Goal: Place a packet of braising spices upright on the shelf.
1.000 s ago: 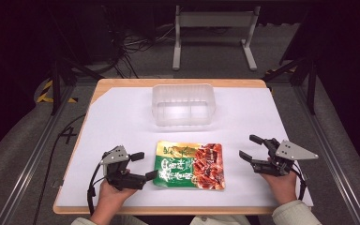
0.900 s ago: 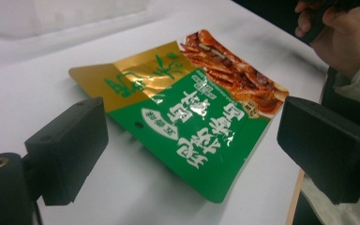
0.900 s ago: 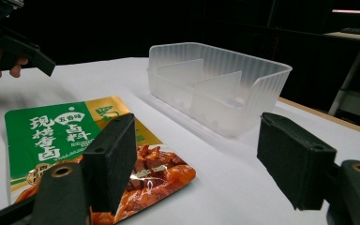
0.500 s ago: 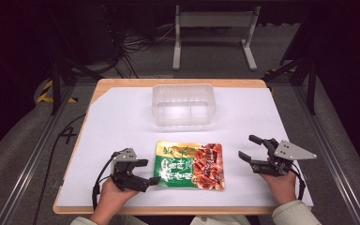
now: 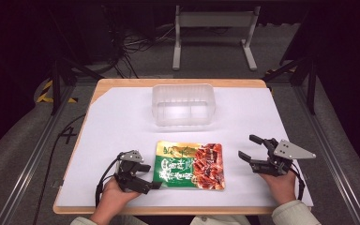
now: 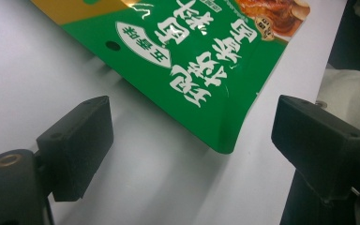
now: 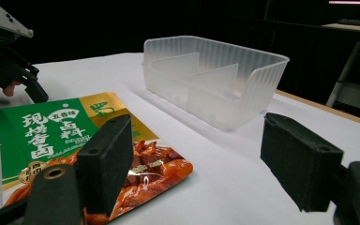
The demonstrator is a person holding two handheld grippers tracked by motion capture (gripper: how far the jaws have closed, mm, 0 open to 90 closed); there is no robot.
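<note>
One green and red snack packet (image 5: pixel 190 165) lay flat on the white-covered desk (image 5: pixel 122 117). At the packet's left edge the left tool (image 5: pixel 146 176) sat with jaws spread wide around its near corner, not clamped. Beyond the packet stood one clear divided tub (image 5: pixel 183 104). Right of the packet, apart, the right tool (image 5: pixel 251 149) gaped empty.
</note>
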